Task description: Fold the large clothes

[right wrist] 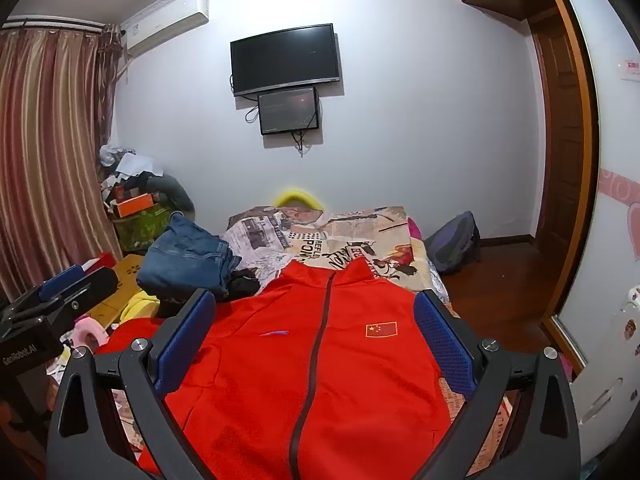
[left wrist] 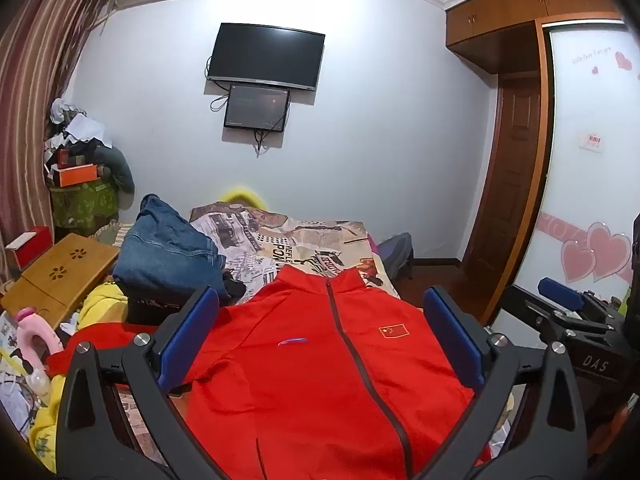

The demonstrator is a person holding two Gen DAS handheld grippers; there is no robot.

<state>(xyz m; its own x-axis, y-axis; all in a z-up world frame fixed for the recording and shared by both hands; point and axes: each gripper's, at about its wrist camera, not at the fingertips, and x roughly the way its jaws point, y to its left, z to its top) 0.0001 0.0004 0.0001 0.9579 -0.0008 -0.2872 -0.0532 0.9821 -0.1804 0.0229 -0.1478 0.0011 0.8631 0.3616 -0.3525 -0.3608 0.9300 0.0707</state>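
Jaws wide apart on both, left gripper (left wrist: 320, 344) and right gripper (right wrist: 316, 344) above the jacket, holding nothing, blue pads bare. Bed (right wrist: 380, 224) with newspaper-print cover carries the red jacket (right wrist: 304, 380), laid flat front up, zip closed, collar toward the far wall, flag patch on chest. Folded jeans (right wrist: 188, 260) sit on the bed just left of the collar. TV (right wrist: 286, 58) on the wall, smaller screen (right wrist: 288, 110) right under it
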